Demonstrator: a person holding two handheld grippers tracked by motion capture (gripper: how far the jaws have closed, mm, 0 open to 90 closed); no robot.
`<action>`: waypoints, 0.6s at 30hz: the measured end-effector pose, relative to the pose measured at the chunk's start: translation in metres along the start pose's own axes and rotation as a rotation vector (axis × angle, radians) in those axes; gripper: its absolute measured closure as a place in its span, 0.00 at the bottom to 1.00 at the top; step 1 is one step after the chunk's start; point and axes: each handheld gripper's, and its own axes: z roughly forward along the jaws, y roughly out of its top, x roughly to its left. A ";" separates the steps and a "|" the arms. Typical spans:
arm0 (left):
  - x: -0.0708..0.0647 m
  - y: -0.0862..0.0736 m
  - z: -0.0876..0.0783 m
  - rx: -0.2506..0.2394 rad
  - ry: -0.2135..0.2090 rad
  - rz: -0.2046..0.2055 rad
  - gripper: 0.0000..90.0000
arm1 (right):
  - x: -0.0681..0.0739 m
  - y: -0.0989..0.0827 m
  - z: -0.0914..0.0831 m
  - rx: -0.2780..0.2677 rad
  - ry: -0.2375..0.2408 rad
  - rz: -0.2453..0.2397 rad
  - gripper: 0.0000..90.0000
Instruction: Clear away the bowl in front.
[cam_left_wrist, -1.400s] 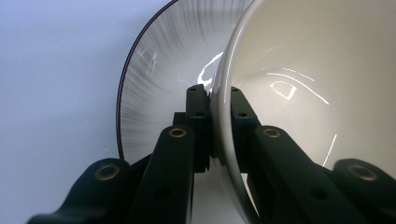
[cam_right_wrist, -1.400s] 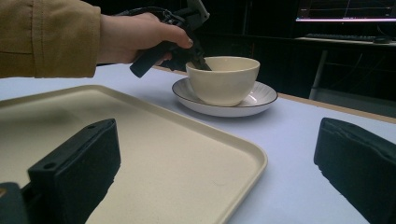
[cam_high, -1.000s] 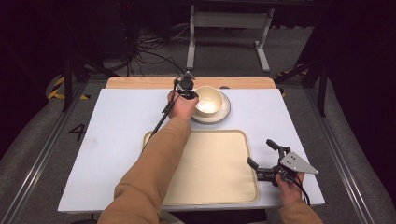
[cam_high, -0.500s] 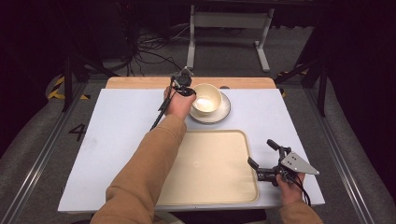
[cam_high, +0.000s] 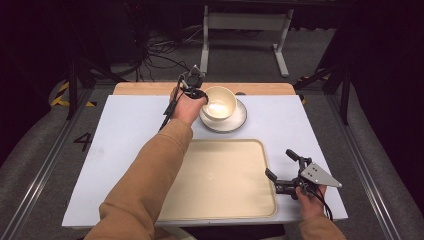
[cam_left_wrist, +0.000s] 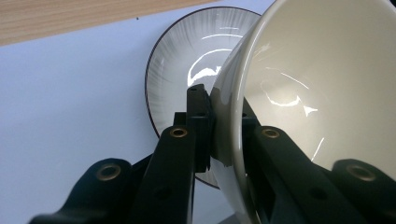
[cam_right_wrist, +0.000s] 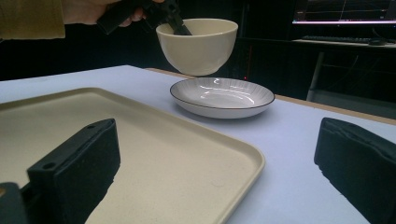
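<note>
A cream bowl (cam_high: 219, 102) hangs just above a white plate with a dark rim (cam_high: 235, 123) at the far middle of the table. My left gripper (cam_high: 200, 94) is shut on the bowl's left rim, one jaw inside and one outside (cam_left_wrist: 219, 112). In the left gripper view the bowl (cam_left_wrist: 317, 84) tilts over the plate (cam_left_wrist: 187, 60). In the right gripper view the bowl (cam_right_wrist: 198, 44) floats clear of the plate (cam_right_wrist: 222, 95). My right gripper (cam_high: 279, 163) stands open with nothing in it, beside the right edge of a beige tray (cam_high: 220, 180).
The tray (cam_right_wrist: 140, 154) lies at the near middle of the pale blue table top (cam_high: 125, 135). A wooden strip (cam_high: 150, 88) runs along the far edge. A metal stand (cam_high: 245, 22) and cables lie on the floor beyond.
My left gripper has lifted the bowl up off the plate. The right gripper has stayed where it was.
</note>
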 end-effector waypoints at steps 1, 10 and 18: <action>-0.001 0.000 -0.002 0.003 0.000 0.004 0.93 | 0.000 0.000 0.000 0.000 0.001 0.000 0.01; -0.001 -0.002 -0.025 0.008 -0.025 0.037 0.93 | 0.000 0.000 0.000 0.002 0.002 0.004 0.01; 0.000 -0.006 -0.039 0.021 -0.049 0.065 0.93 | 0.000 0.000 0.001 0.006 0.003 0.007 0.01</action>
